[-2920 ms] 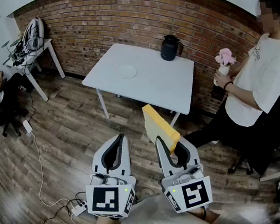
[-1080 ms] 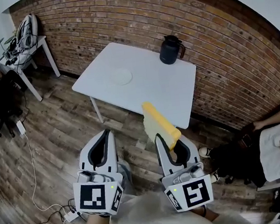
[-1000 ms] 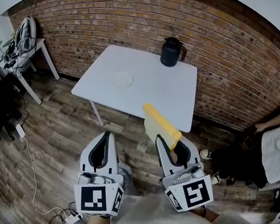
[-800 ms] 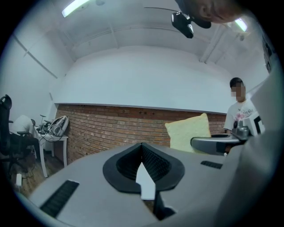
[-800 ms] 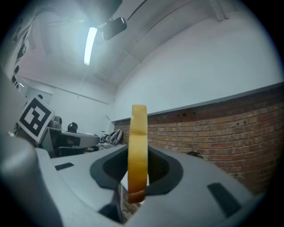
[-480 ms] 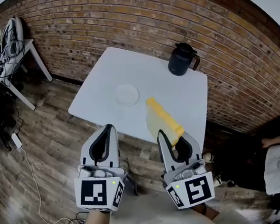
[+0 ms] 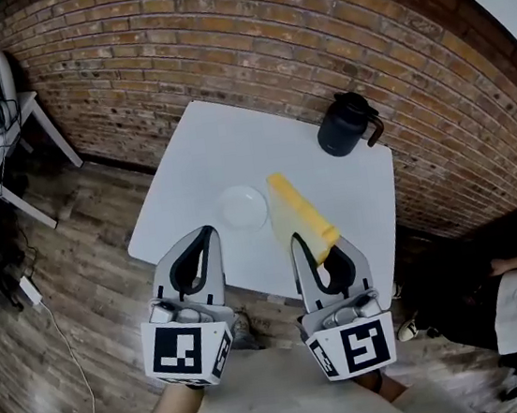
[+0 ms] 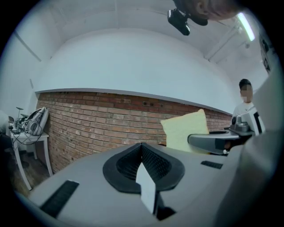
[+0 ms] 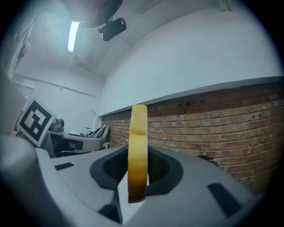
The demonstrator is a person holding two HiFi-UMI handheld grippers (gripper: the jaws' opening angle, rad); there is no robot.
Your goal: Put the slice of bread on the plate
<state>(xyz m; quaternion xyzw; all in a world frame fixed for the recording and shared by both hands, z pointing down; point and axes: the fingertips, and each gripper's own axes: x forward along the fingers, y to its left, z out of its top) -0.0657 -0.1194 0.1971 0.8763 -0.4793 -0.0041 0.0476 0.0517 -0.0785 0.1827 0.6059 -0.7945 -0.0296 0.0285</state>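
1. Got the slice of bread (image 7: 299, 214) pinched on edge in the right gripper (image 7: 318, 251), jaws clamped on its lower end, with the free end poking out toward 12 o'clock. So, pickup part: done.
2. Not on the plate (image 7: 243, 208) yet, though. Hanging in the air, seen against the near half of the white table (image 7: 223, 149), with the bare plate just beside it at about 9 o'clock in the head view.
3. Left to do, at a guess: swing over toward 9 o'clock, tip the slice flat, lower it onto the plate, let go.
4. Holding nothing in the left gripper (image 7: 201, 237), at 9 o'clock of the right one, jaws pressed together. Just along for the ride.
5. Only in the head view: plate, table, and a black jug (image 7: 347, 125) out at 1 o'clock near the brick wall (image 7: 218, 45). Zero sign of the plate in either gripper view.
6. Only in the right gripper view: slice dead edge-on, darker crust down at 6 o'clock, pads tight on both faces.
7. Only in the left gripper view: broad pale face of the slice at 2 o'clock, plus a person (image 8: 249, 117) standing at 3 o'clock.
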